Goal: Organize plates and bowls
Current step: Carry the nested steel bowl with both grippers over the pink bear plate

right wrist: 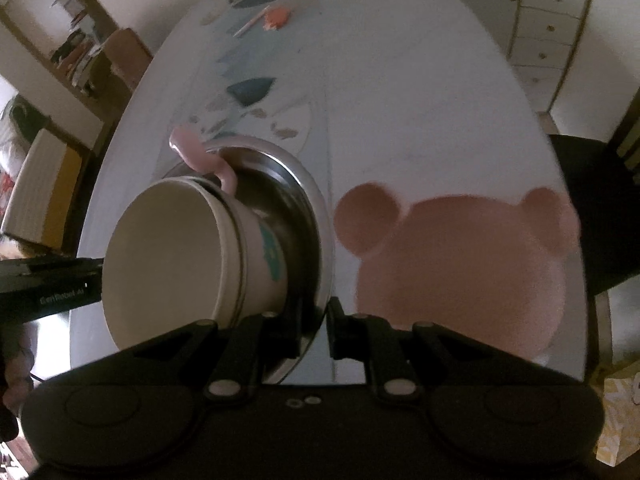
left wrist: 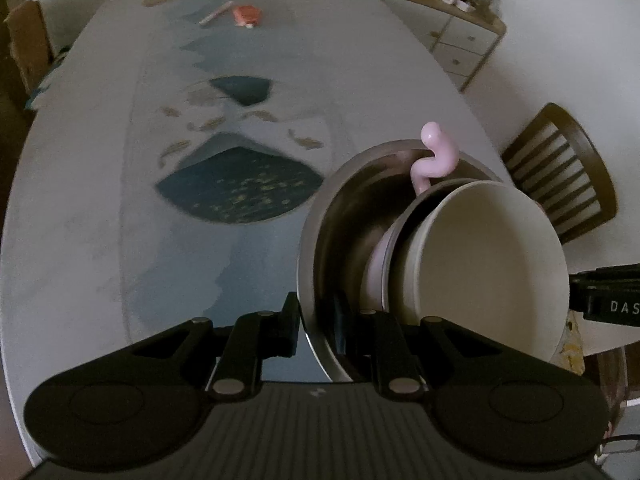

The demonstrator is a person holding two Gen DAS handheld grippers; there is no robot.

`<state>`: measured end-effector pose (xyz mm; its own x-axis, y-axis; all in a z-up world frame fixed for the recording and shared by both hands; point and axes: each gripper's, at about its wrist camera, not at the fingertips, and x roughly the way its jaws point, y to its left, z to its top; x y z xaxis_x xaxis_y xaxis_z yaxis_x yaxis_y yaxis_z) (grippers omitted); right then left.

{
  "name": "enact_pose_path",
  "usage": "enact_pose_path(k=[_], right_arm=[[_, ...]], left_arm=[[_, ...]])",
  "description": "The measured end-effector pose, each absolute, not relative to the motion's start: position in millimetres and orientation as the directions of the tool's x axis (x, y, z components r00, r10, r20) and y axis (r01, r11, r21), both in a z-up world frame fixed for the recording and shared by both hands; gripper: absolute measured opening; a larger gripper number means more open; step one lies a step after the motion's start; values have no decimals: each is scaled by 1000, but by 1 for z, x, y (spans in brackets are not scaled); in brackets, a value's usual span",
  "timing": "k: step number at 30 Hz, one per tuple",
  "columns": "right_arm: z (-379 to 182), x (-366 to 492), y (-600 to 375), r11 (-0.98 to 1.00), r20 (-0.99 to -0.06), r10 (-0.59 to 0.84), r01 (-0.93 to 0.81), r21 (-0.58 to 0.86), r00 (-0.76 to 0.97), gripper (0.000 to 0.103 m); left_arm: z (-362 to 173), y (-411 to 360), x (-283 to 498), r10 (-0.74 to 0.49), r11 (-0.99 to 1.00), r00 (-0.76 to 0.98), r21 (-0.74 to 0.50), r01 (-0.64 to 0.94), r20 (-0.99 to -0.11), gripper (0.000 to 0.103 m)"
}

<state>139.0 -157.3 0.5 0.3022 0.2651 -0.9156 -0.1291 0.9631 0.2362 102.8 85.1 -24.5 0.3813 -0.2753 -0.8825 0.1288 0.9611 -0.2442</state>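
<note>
Left wrist view: both grippers, left [left wrist: 316, 330] and right [right wrist: 314, 330], were clamped on the rim of a steel bowl [left wrist: 344, 216] holding a white bowl [left wrist: 488, 256], above the table [left wrist: 100, 200], beside a pink bear plate [right wrist: 460, 268].

Shiny brushed steel in the metal bowl [left wrist: 332, 224], smooth matt cream glaze inside the ceramic bowl [left wrist: 492, 256], glossy pink on the curled handle [left wrist: 434, 152], matt pink on the bear-shaped plate [right wrist: 460, 264], dull patterned cloth over the worktop [left wrist: 120, 200].

cup [right wrist: 172, 256] in steel bowl [right wrist: 304, 208] | bear plate [right wrist: 472, 268] right of bowl | all on table [right wrist: 420, 100]
</note>
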Motion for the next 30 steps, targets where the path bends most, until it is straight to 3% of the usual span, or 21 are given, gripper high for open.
enact_pose_path(k=[12,30], right_arm=[[4,139,-238,969,-908,244,-50,241,340,12],[-20,142,-323,968,-927,245,-24,248,284,12]], left_arm=[[-22,-2,119,-283,954,367,-221,203,-886,16],[-55,-83,124,-266,958,307,-215,190,-914,16]])
